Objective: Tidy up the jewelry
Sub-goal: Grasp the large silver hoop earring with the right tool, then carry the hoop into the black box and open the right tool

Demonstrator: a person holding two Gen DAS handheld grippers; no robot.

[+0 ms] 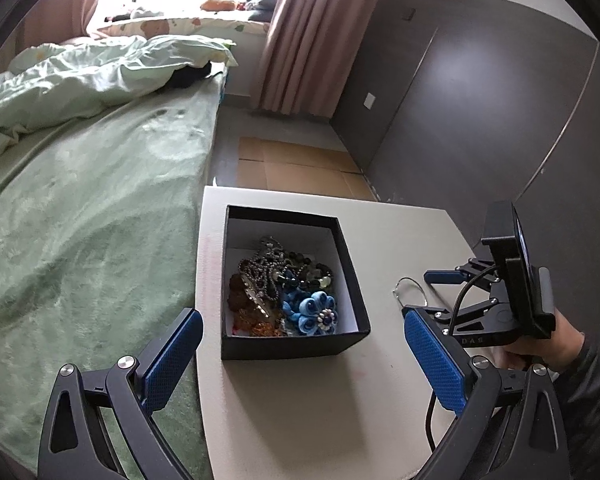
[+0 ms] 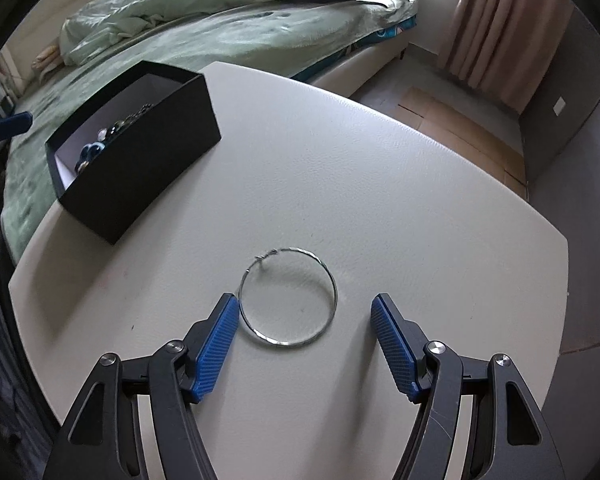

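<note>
A thin silver hoop (image 2: 288, 298) lies flat on the white table (image 2: 360, 168); it also shows in the left wrist view (image 1: 410, 292). My right gripper (image 2: 304, 310) is open, its blue pads on either side of the hoop's near half, just above the table. It shows from the side in the left wrist view (image 1: 444, 294). A black open box (image 1: 292, 280) holds a pile of jewelry: bead chains, an amber piece and a blue flower brooch (image 1: 314, 314). The box shows in the right wrist view (image 2: 140, 148) too. My left gripper (image 1: 300, 344) is open and empty, near the box's front.
A bed with a green blanket (image 1: 80, 220) runs along the table's left edge. Flattened cardboard (image 1: 300, 168) lies on the floor beyond the table. A dark wall panel (image 1: 480, 100) and pink curtains (image 1: 304, 32) stand at the right and back.
</note>
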